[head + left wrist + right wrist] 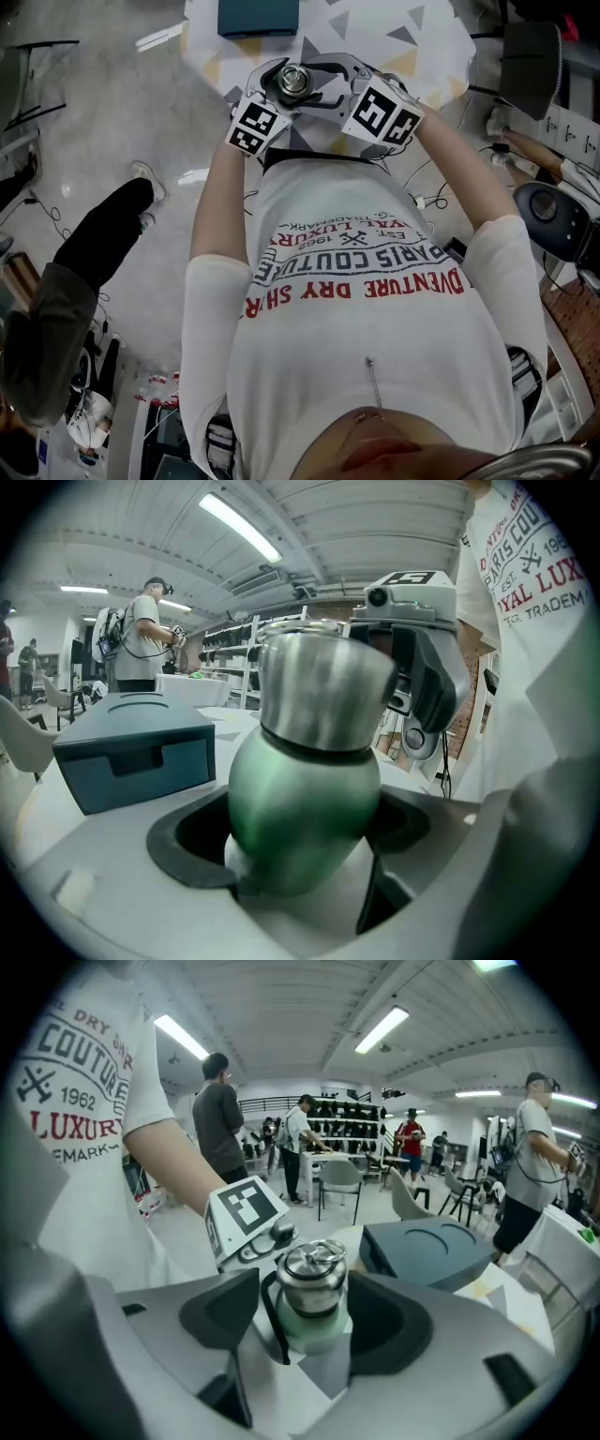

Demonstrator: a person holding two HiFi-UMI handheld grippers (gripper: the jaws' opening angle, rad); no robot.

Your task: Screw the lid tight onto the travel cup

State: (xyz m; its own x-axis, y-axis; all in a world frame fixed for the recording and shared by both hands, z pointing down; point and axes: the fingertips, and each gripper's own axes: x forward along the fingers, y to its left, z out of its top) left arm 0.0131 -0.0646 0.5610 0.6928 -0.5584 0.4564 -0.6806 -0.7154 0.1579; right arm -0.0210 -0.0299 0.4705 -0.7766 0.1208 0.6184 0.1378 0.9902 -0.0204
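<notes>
While the lid is sitting between open jaws, step: a fresh grip for a tightening turn is being judged as next
Travel cup (305, 808): being held upright over the table (375, 28), at 12 o'clock in the head view; blue box (258, 17) lying beyond it at 12 o'clock
Left gripper (300, 841): jaws clamping the green body, pads pressing both sides
Right gripper (309, 1316): jaws standing wide; steel lid (312, 1279) sitting between them with gaps at 3 and 9 o'clock, nothing being held
Risk, slip: rounded body is likely turning inside the left pads if torque is exceeding the clamp
Risk, cross-thread: an off-centre or tilted bite is likely forcing the lid askew
Risk, snag: top ring (317, 1252) is possibly catching a pad
</notes>
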